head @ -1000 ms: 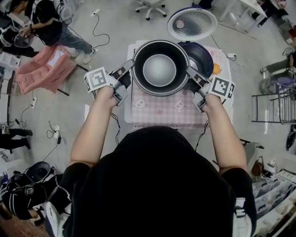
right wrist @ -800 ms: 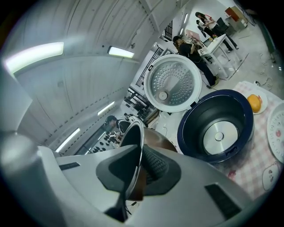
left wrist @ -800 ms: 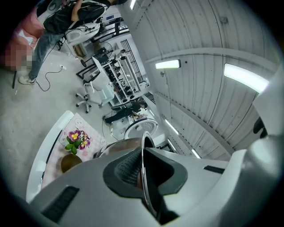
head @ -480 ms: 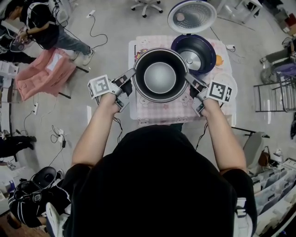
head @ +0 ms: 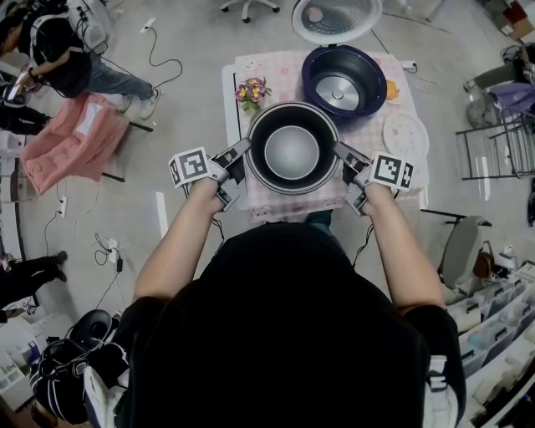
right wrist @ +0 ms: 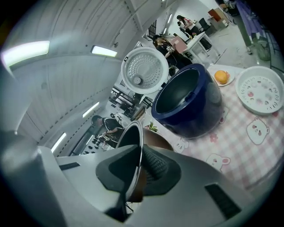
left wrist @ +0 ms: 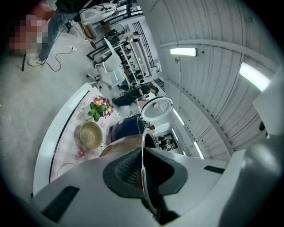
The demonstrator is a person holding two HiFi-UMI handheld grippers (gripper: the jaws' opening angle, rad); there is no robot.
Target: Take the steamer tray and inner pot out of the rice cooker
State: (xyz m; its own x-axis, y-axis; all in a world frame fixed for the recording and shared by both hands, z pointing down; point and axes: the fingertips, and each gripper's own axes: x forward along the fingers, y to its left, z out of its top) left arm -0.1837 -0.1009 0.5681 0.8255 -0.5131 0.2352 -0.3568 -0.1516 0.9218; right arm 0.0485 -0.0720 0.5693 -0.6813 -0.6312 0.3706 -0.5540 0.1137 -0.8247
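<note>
The dark metal inner pot (head: pixel 292 149) hangs over the front of the pink checked table (head: pixel 276 65), held between both grippers. My left gripper (head: pixel 237 157) is shut on the pot's left rim (left wrist: pixel 143 146). On the opposite rim (right wrist: pixel 135 146) my right gripper (head: pixel 345 155) is shut as well. The dark blue rice cooker (head: pixel 368 71) stands behind the pot at the back right, its white lid (head: pixel 336 18) tipped open. The white steamer tray (head: pixel 405 135) lies flat on the table to the right of the pot and also shows in the right gripper view (right wrist: pixel 261 95).
A small pot of flowers (head: pixel 252 90) stands at the table's back left, and an orange (head: pixel 391 89) lies right of the cooker. A tan bowl (left wrist: pixel 90 135) sits on the cloth near the flowers. People, cables and a metal rack (head: pixel 493 150) surround the table.
Both grippers have carried the inner pot down and toward the table's front, away from the cooker. The cooker's empty inside now shows in full behind it.
</note>
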